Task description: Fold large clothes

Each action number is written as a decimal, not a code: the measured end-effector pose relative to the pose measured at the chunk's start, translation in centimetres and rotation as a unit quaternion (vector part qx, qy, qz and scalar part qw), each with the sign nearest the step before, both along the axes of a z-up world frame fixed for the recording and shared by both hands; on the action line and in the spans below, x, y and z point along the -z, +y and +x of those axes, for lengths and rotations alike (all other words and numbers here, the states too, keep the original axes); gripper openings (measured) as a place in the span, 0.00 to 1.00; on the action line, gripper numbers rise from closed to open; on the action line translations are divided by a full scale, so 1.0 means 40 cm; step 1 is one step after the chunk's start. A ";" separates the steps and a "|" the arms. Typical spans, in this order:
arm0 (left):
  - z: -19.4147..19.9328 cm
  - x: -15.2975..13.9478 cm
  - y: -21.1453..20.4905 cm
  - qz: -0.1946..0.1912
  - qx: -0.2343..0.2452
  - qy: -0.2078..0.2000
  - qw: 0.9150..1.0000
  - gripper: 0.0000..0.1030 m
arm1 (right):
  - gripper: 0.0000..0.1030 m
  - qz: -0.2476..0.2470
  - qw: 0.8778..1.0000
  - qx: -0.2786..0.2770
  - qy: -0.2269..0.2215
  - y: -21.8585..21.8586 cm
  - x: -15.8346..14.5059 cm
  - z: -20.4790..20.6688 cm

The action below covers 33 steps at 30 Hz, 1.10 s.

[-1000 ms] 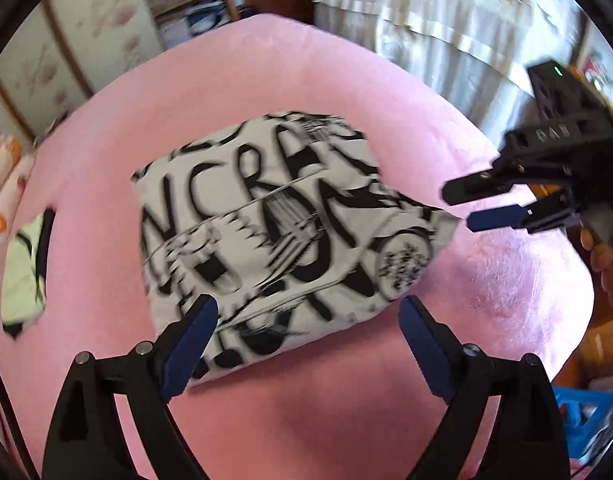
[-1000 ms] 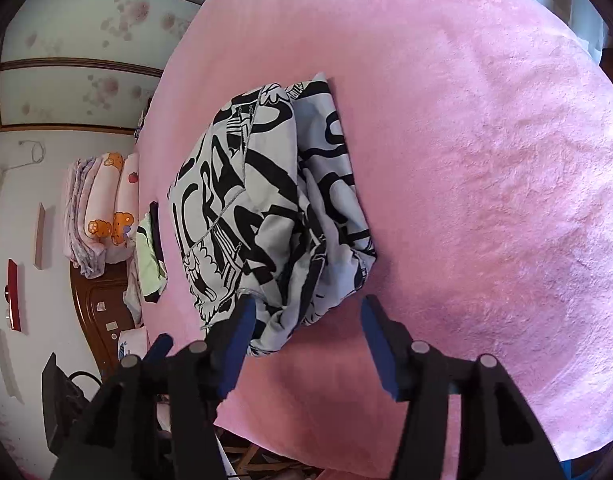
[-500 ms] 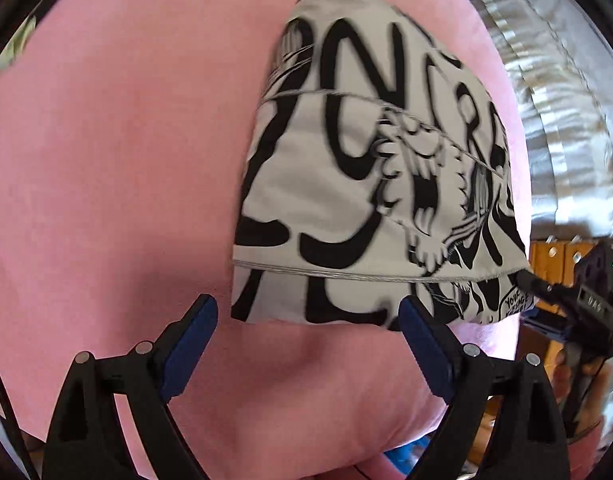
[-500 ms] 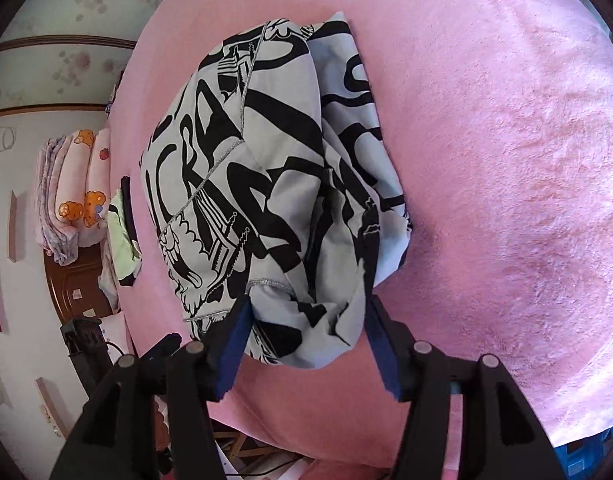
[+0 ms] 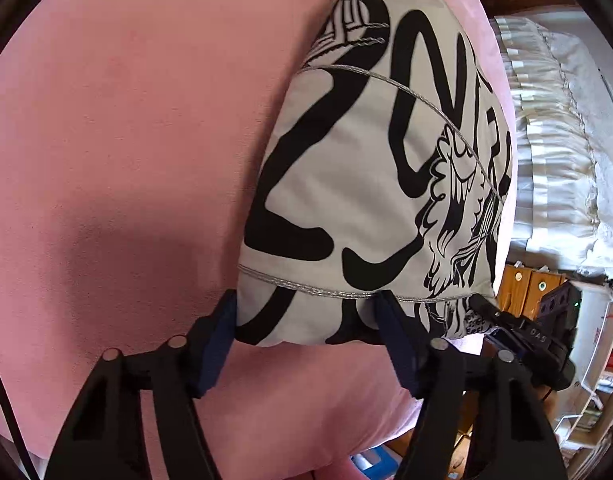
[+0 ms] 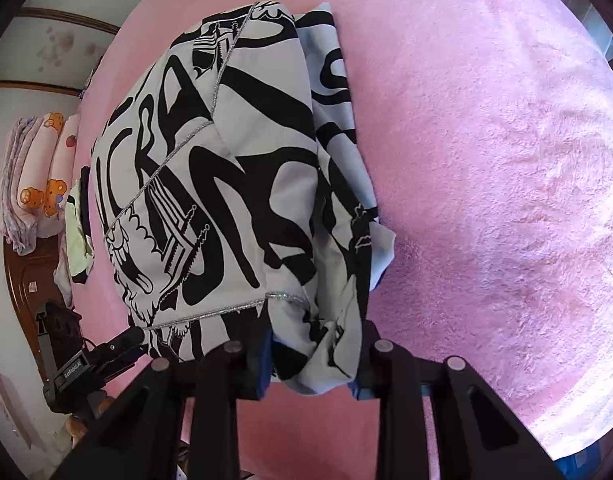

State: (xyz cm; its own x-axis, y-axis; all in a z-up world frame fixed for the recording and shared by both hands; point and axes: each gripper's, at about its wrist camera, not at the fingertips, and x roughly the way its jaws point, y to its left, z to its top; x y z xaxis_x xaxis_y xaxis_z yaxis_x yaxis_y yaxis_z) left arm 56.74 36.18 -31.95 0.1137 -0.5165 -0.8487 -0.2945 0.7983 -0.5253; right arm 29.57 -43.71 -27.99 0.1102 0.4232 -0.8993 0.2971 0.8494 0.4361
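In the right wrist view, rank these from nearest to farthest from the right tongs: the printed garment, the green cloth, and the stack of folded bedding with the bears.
1. Printed garment: its near edge sits between the right tongs.
2. Green cloth: left, on the pink blanket's edge.
3. Folded bedding: far left, beyond the blanket.

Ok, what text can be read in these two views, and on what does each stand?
"CRA": big black letters on the black-and-white printed garment; the other lettering is folded or too stylised to read.
"DAS", roughly: on the body of the right tool.
Label on the left tool: too blurred to read.
Small print at the garment's corner: too small to read.
Both tools have just been closing, with the garment between their jaws.
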 end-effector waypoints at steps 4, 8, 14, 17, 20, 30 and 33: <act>-0.015 0.004 0.027 -0.023 -0.028 0.009 0.999 0.51 | 0.26 0.013 0.999 0.039 -0.012 -0.015 0.042 -0.026; -0.011 0.012 0.011 -0.005 -0.018 0.010 1.000 0.49 | 0.26 0.084 0.991 0.100 -0.007 -0.067 0.117 -0.060; 0.008 0.033 -0.010 0.024 -0.015 0.012 1.000 0.48 | 0.26 0.168 0.974 0.153 -0.003 -0.105 0.204 -0.096; 0.015 0.045 -0.007 0.030 -0.013 0.011 0.999 0.48 | 0.26 0.173 0.974 0.147 -0.014 -0.111 0.215 -0.102; 0.018 0.036 -0.003 0.031 -0.006 0.010 0.999 0.47 | 0.26 0.187 0.973 0.136 -0.010 -0.130 0.221 -0.100; 0.047 -0.193 -0.023 0.127 0.047 -0.055 0.989 0.38 | 0.33 0.064 0.998 0.013 0.000 -0.110 -0.035 -0.010; 0.078 -0.276 -0.017 0.127 0.065 -0.086 0.986 0.38 | 0.36 0.011 0.999 -0.042 -0.013 -0.087 -0.119 0.025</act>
State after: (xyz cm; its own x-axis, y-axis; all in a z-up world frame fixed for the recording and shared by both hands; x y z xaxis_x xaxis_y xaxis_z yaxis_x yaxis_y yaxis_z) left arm 59.85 35.49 -20.91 0.2146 -0.3094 -0.9264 -0.1049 0.9357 -0.3368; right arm 30.56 -47.19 -23.23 0.0963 0.4523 -0.8867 0.2145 0.8604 0.4622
